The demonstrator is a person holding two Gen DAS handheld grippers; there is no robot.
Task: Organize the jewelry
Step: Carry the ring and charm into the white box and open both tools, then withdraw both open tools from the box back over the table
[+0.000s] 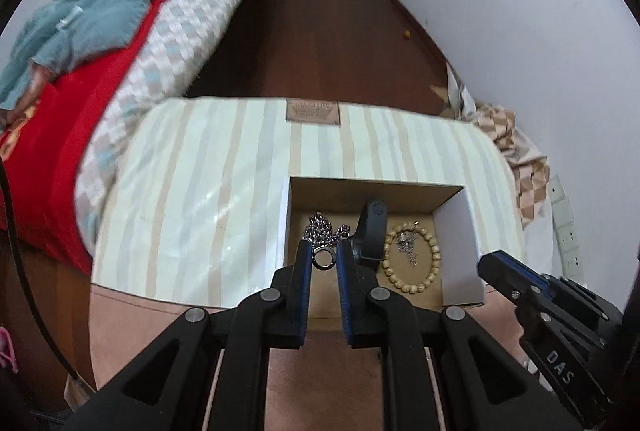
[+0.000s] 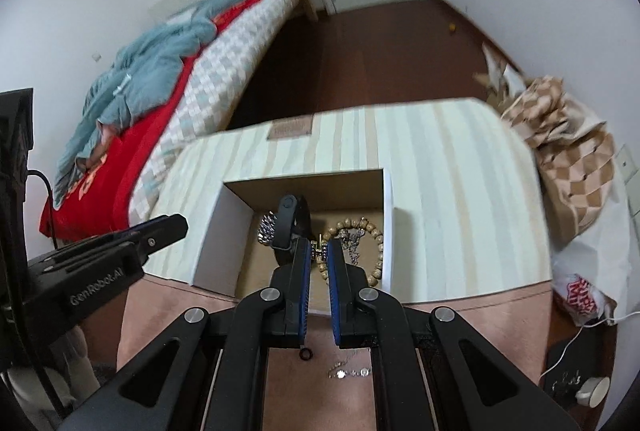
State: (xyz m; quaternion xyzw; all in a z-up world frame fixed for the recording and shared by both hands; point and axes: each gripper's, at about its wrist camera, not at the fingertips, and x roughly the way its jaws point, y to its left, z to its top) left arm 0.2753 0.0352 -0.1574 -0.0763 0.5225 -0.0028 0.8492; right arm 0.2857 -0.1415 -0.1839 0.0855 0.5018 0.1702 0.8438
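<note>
An open cardboard box point(image 1: 460, 231) with white walls sits on a striped cushion. Inside lie a silver chain point(image 1: 320, 229), a black wristband point(image 1: 372, 227) and a wooden bead bracelet point(image 1: 412, 259) around a small silver piece. My left gripper point(image 1: 323, 255) is shut on a dark metal ring point(image 1: 323, 257) above the box's front left. My right gripper point(image 2: 318, 251) is shut on a small jewelled clasp piece point(image 2: 319, 247) above the box point(image 2: 224, 231). A silver gem bracelet point(image 2: 346, 373) and a small black ring point(image 2: 305, 354) lie on the pink surface below the right gripper.
The striped cushion point(image 1: 200, 199) rests on a pink surface point(image 1: 168, 319). A bed with red and teal bedding point(image 1: 80, 43) is at the left. A checked bag point(image 2: 572, 159) and a white plastic bag point(image 2: 584, 295) are at the right by the wall.
</note>
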